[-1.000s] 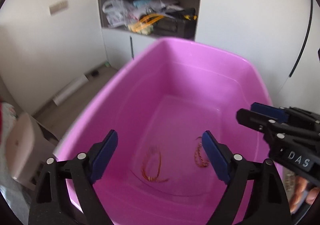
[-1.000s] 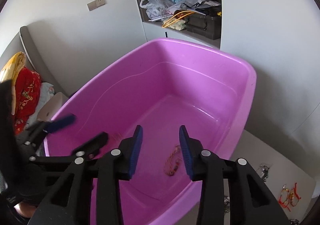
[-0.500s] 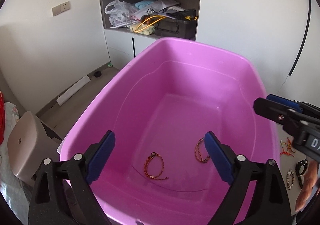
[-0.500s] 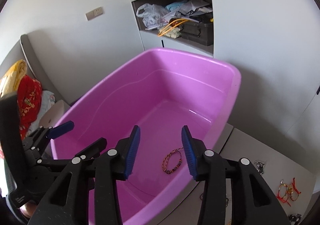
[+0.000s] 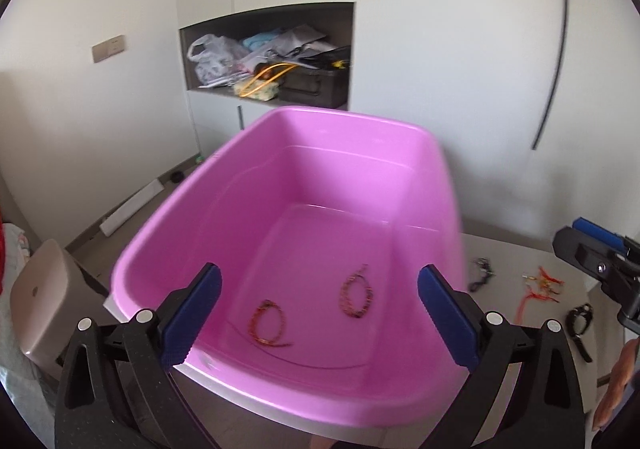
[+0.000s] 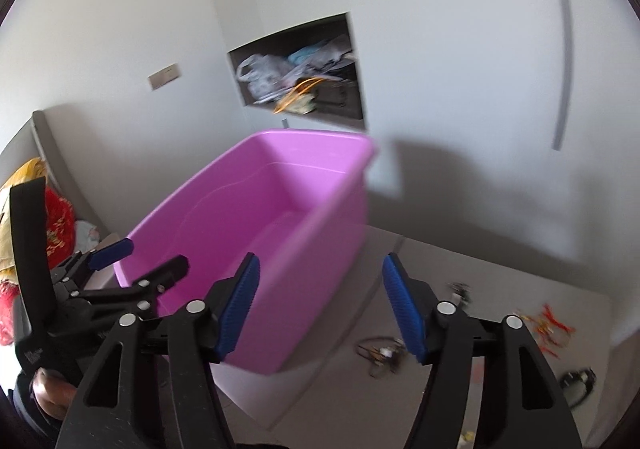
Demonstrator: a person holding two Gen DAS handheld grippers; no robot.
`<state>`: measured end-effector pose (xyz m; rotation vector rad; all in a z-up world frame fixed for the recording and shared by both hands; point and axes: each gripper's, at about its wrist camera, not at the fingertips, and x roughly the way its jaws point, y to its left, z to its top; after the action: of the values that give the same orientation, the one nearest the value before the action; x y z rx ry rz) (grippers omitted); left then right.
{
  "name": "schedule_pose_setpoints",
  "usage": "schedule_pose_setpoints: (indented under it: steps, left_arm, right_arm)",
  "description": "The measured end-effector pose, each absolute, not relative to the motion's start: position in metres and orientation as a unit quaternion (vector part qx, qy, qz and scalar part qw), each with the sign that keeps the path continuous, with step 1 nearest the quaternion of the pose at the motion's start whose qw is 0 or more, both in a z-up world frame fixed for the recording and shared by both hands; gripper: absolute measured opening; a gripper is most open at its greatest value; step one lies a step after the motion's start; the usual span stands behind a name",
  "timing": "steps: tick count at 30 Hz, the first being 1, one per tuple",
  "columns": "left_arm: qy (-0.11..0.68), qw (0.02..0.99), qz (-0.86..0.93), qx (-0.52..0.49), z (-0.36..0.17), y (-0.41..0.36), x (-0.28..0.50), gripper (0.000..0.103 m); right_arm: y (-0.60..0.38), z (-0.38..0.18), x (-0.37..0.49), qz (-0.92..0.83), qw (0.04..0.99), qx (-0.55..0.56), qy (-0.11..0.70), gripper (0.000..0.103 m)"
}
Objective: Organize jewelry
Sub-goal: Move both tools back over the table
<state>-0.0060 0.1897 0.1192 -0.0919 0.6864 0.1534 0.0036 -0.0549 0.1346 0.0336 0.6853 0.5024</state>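
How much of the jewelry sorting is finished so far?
Two bracelets already lie on the floor of the pink bin: one nearer the left gripper, one further right. Nothing is in hand: both the left gripper and the right gripper are open and empty. Left on the table: a dark chain, red and gold pieces and a black watch-like band.

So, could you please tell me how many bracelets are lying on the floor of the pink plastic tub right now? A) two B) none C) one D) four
A: the left wrist view shows two braided cord bracelets on the floor of the pink plastic tub, one reddish-orange loop nearer the left and one darker loop to its right, lying apart.
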Motion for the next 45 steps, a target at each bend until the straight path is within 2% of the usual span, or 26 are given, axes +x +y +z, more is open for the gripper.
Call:
schedule_pose_setpoints:
  steps: [14,18,28,45]
  left_arm:
    - [0.330,0.943,-0.030,-0.025,0.095,0.090,-0.026,0.097]
    - [0.306,0.952,-0.014,0.020,0.085,0.060,-0.036,0.097]
    - [0.368,0.928,-0.056,0.006,0.042,0.027,-0.031,0.097]
    - [0.441,0.896,-0.051,0.028,-0.048,-0.010,0.017,0.097]
  right_arm:
    - [-0.190,0.077,-0.060,0.089,0.931,0.062,0.349,0.066]
    - [-0.214,0.050,-0.069,0.058,0.926,0.072,0.367,0.066]
    - [-0.237,0.001,-0.074,0.031,0.913,0.072,0.401,0.066]
    - [-0.254,-0.058,-0.036,0.016,0.888,0.056,0.457,0.066]
